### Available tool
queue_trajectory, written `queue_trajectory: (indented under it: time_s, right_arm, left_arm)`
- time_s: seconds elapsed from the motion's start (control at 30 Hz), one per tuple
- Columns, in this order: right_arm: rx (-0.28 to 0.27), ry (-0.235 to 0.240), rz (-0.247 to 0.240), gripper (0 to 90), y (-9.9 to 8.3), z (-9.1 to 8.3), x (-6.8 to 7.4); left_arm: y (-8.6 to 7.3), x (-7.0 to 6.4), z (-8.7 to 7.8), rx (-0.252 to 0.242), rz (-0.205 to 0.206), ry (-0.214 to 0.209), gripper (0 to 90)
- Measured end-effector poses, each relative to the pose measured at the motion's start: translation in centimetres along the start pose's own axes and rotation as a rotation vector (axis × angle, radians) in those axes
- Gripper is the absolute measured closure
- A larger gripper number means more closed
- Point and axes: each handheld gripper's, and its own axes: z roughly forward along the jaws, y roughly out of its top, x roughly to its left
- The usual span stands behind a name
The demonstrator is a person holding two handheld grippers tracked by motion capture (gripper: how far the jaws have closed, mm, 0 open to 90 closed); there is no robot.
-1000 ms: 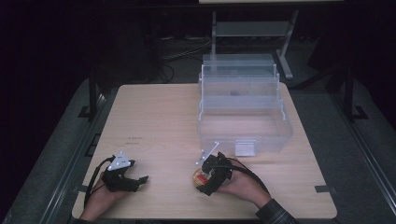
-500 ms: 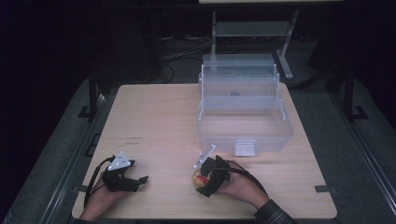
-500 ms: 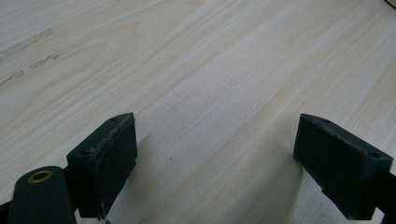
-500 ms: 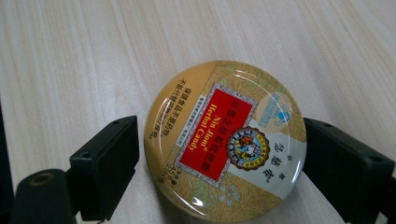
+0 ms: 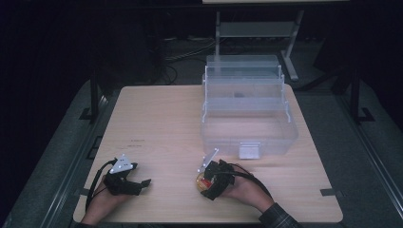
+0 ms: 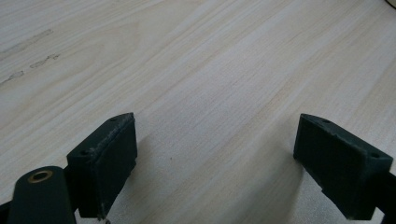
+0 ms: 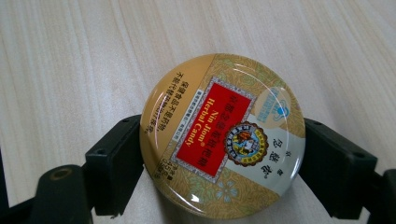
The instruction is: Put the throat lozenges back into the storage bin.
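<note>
The right gripper (image 7: 222, 161) had its black jaws clamped on the round, glossy candy tin (image 7: 223, 135) near the wooden table's (image 5: 161, 123) front edge, the left gripper (image 6: 212, 158) gaped idle, and next, I judged, came a lift toward the clear plastic box (image 5: 249, 128) at one o'clock.

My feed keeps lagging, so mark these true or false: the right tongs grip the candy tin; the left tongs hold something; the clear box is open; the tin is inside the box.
1. The right tongs grip the round candy tin: true, a jaw on each side.
2. The left tongs hold something: false, they stand open over bare table.
3. The clear tiered box is open: true.
4. The tin is inside the box: false, it is near the table's front edge, apart from the box.
</note>
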Motion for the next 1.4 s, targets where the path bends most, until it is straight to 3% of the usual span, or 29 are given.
queue_trajectory:
  time_s: [1.1,1.4]
  right_arm:
    - [-0.027,0.026,0.027,19.6,-0.4,-2.1,-0.4]
    - [-0.037,0.011,0.030,19.6,-0.6,-3.4,-0.6]
  left_arm:
    - [0.0,0.0,0.0,-0.001,-0.002,-0.001,12.5]
    - [0.0,0.0,0.0,-0.001,-0.003,0.000,12.5]
